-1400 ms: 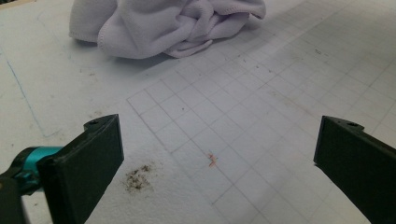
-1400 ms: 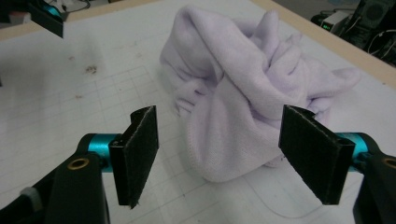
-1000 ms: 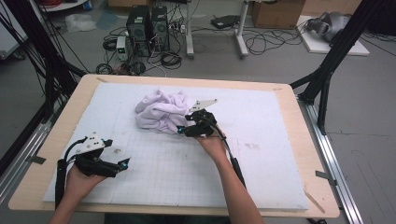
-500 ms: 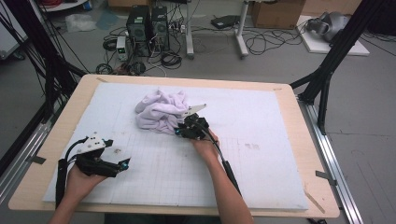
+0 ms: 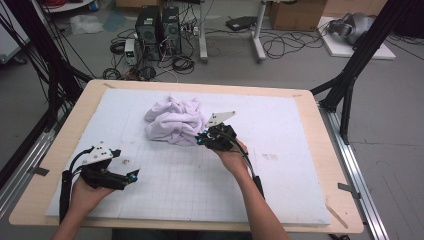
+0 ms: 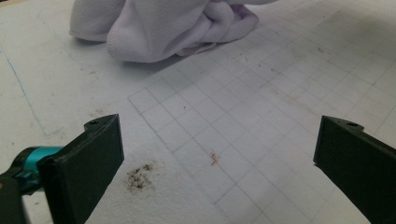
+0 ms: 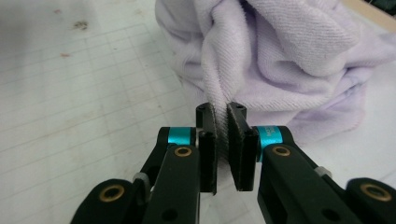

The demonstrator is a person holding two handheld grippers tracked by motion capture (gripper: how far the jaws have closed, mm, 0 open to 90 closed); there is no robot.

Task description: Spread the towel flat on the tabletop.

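We now have the crumpled lilac cloth lying in a heap on the gridded white mat that covers the counter, a little toward the far side and left of the middle. Since a second ago the right hand-held gripper has shifted left along the near edge of the heap, and its jaws have just been closing; in the right gripper view they stand narrow, pinching a ridge of the cloth between the pads. We judge that the grab is made, so the cloth is ready to be lifted or drawn out from this fold. How much fabric sits between the pads we cannot tell, so a thin bite could slip once the weight comes on. The left hand-held gripper has kept its place near the front left corner of the mat, well apart from the heap, with its jaws wide and nothing between them; the left gripper view looks over bare grid toward the cloth. It would need to come in to find a second edge if the cloth is to be spread.
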